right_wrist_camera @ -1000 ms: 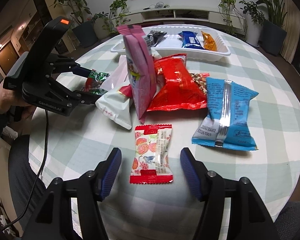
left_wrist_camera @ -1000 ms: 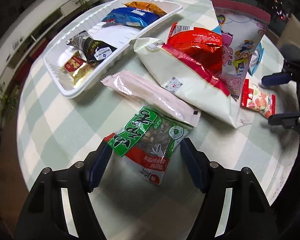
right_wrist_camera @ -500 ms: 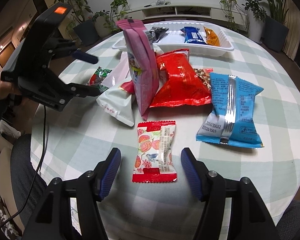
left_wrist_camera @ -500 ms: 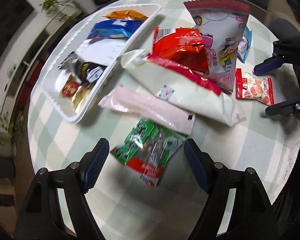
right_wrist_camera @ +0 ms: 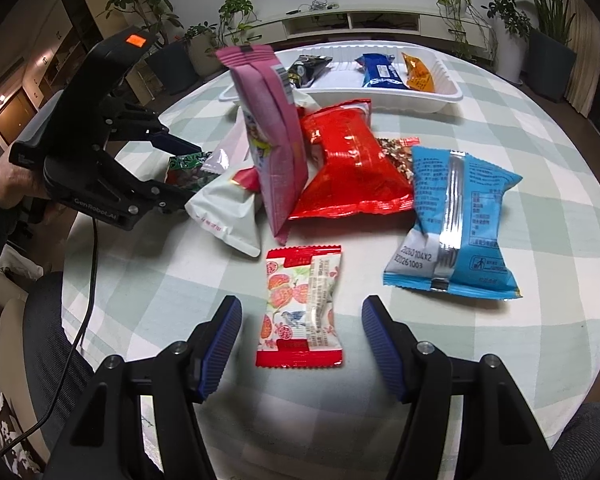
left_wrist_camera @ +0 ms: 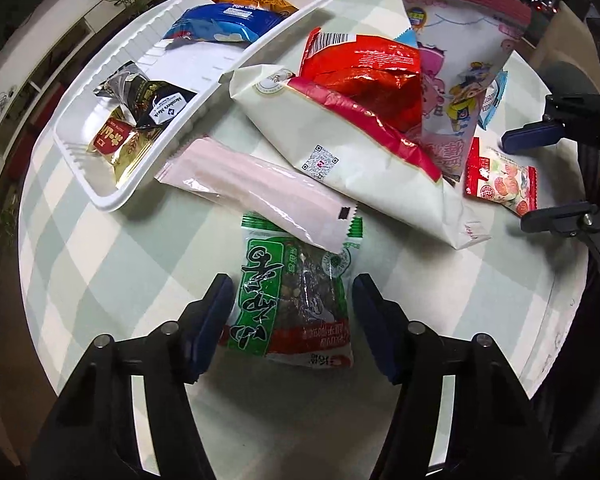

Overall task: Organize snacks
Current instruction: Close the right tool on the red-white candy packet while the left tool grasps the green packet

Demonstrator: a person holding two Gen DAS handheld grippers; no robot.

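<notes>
Packet, green crinkly plastic, nuts inside [left_wrist_camera: 296, 292]: below white plastic tray [left_wrist_camera: 112, 200], top edge under pink wrapper [left_wrist_camera: 256, 196]. Left gripper [left_wrist_camera: 292, 312] fingers spread astride it. Looks light, slippery, lumpy; pinch mid-body sides. Right gripper [right_wrist_camera: 300, 340] spread too.

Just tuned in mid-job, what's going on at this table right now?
A person holds a claw in each hand, sorting snacks into the white tray, which already holds several packets. The left claw is open, straddling the green packet, whose top is tucked under the pale pink packet. The right claw is open around the small red-and-white packet. Neither is gripped yet. More bags lie piled mid-table.
</notes>
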